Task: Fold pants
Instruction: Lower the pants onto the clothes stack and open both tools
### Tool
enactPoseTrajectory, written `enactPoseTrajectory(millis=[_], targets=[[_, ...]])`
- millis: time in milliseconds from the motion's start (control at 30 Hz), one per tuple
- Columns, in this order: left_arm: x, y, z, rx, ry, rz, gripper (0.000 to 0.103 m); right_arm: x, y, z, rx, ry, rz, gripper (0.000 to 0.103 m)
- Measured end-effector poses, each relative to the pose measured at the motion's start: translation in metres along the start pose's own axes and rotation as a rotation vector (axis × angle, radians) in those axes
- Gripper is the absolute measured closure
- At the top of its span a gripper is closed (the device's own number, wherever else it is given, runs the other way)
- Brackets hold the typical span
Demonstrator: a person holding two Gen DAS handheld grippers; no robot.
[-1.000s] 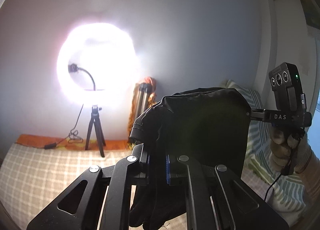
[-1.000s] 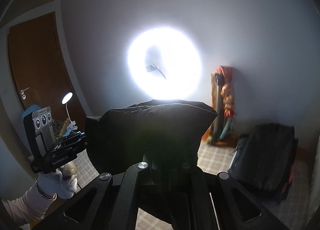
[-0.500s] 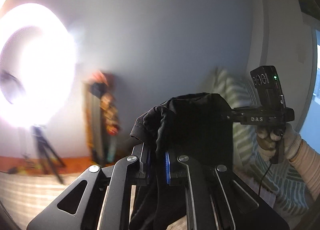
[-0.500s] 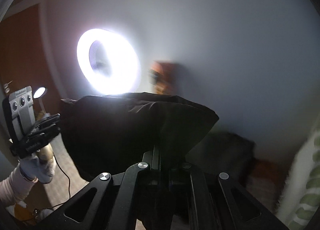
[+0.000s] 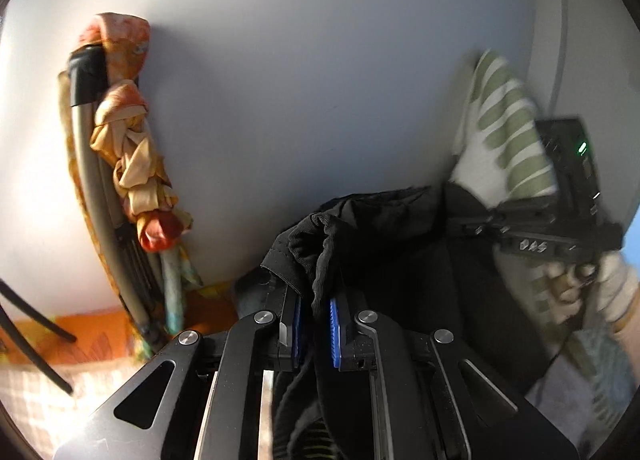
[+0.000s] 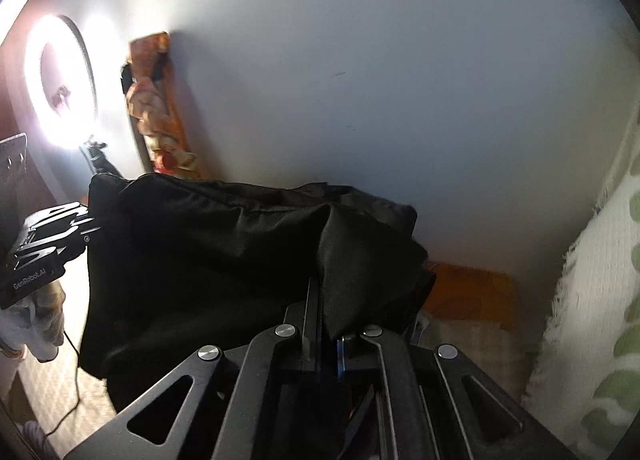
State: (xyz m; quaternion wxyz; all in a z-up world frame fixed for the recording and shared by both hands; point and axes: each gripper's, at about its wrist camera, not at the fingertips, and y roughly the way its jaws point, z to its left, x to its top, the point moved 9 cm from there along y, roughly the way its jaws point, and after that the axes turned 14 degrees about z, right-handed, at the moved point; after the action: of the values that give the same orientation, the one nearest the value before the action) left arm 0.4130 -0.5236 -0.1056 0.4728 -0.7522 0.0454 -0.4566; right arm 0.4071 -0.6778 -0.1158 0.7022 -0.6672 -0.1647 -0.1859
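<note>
The black pants (image 5: pixel 400 260) hang in the air, stretched between my two grippers. My left gripper (image 5: pixel 316 324) is shut on a bunched edge of the pants, its blue pads pressing the fabric. My right gripper (image 6: pixel 330 336) is shut on another corner of the pants (image 6: pixel 224 252). In the left wrist view the right gripper (image 5: pixel 532 232) is at the far right, held by a gloved hand. In the right wrist view the left gripper (image 6: pixel 48 248) is at the far left edge of the cloth.
A grey wall (image 5: pixel 320 79) fills both views. A folded frame wrapped in orange cloth (image 5: pixel 128 163) leans on it. A green-striped white blanket (image 6: pixel 592 300) is at the right. A lit ring light (image 6: pixel 60 83) stands at the left. A checked bed cover (image 5: pixel 36 400) lies below.
Both grippers have swung to the right with the pants held between them. The ring light has left the left wrist view and slid to the left edge of the right wrist view.
</note>
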Motion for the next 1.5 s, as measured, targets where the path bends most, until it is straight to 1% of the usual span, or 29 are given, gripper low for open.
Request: enactPoseTrajectory(millis=[67,133,200,267,333,367,400,433,500,567,633,667,700,767,800,833,867,933,1000,1067,1100,1133,1167,1200,1333,1367,1400,1467,1500], targets=[[0.001,0.011,0.001,0.042,0.026,0.019,0.094,0.007,0.012,-0.002,-0.014,-0.002,0.003,0.101],[0.0,0.021,0.001,0.066,0.044,0.037,0.093,0.008,0.024,-0.006,-0.017,0.003,0.009,0.101],[0.002,0.027,0.006,0.094,0.033,0.038,0.084,0.009,0.039,-0.012,-0.016,0.002,0.018,0.101],[0.001,0.031,0.012,0.125,0.01,0.048,0.079,0.007,0.05,-0.018,-0.024,0.008,0.033,0.099],[0.001,0.03,0.019,0.146,-0.012,0.052,0.077,0.005,0.054,-0.025,-0.016,0.038,0.039,0.085],[0.001,0.026,0.022,0.148,-0.022,0.05,0.074,0.004,0.053,-0.031,0.004,0.073,0.035,0.077],[0.001,0.023,0.023,0.15,-0.03,0.045,0.066,0.006,0.052,-0.032,0.037,0.095,0.029,0.074],[0.002,0.017,0.026,0.156,-0.042,0.031,0.063,0.005,0.047,-0.037,0.074,0.118,0.016,0.074],[0.003,0.01,0.029,0.142,-0.051,0.014,0.063,0.006,0.039,-0.044,0.127,0.155,-0.024,0.07],[0.001,0.001,0.028,0.12,-0.05,0.002,0.063,0.008,0.037,-0.049,0.147,0.19,-0.035,0.07],[-0.003,-0.005,0.024,0.101,-0.033,-0.003,0.063,0.011,0.041,-0.054,0.141,0.218,-0.032,0.07],[-0.002,-0.007,0.026,0.099,-0.023,-0.002,0.063,0.013,0.045,-0.055,0.135,0.22,-0.032,0.077],[-0.003,-0.006,0.024,0.099,-0.011,-0.001,0.062,0.015,0.047,-0.053,0.117,0.21,-0.037,0.088],[-0.009,-0.004,0.015,0.079,0.011,0.012,0.063,0.016,0.05,-0.041,0.068,0.155,-0.03,0.096],[-0.01,-0.003,0.011,0.064,0.017,0.019,0.062,0.016,0.046,-0.032,0.027,0.134,-0.028,0.097],[-0.013,-0.002,0.004,0.037,0.023,0.027,0.062,0.016,0.047,-0.032,-0.024,0.12,-0.024,0.097],[-0.017,0.001,-0.004,0.009,0.034,0.037,0.062,0.016,0.048,-0.033,-0.049,0.116,-0.018,0.098],[-0.023,0.005,-0.017,-0.013,0.056,0.048,0.062,0.016,0.053,-0.039,-0.1,0.121,-0.005,0.098],[-0.032,0.01,-0.033,-0.039,0.087,0.075,0.062,0.014,0.064,-0.045,-0.111,0.137,0.021,0.097],[-0.039,0.016,-0.04,-0.013,0.123,0.093,0.062,0.011,0.07,-0.047,-0.123,0.137,0.032,0.096],[-0.042,0.019,-0.042,0.01,0.138,0.099,0.062,0.009,0.071,-0.049,-0.127,0.141,0.039,0.093],[-0.046,0.021,-0.042,0.033,0.148,0.105,0.062,0.008,0.07,-0.052,-0.123,0.155,0.04,0.087],[-0.049,0.022,-0.042,0.038,0.145,0.111,0.062,0.007,0.066,-0.054,-0.127,0.17,0.037,0.075],[-0.053,0.022,-0.039,0.041,0.138,0.118,0.062,0.006,0.061,-0.057,-0.145,0.182,0.033,0.065],[-0.065,0.016,-0.032,0.047,0.112,0.14,0.059,-0.005,0.038,-0.054,-0.172,0.193,0.008,0.061],[-0.069,0.011,-0.032,0.046,0.112,0.143,0.059,-0.01,0.03,-0.051,-0.18,0.194,0.003,0.058],[-0.072,0.008,-0.033,0.048,0.113,0.143,0.058,-0.014,0.026,-0.049,-0.18,0.194,-0.002,0.053],[-0.076,-0.004,-0.032,0.054,0.109,0.141,0.056,-0.026,0.011,-0.041,-0.161,0.209,-0.024,0.044],[-0.078,-0.01,-0.032,0.053,0.104,0.14,0.054,-0.031,0.005,-0.038,-0.148,0.213,-0.033,0.041]])
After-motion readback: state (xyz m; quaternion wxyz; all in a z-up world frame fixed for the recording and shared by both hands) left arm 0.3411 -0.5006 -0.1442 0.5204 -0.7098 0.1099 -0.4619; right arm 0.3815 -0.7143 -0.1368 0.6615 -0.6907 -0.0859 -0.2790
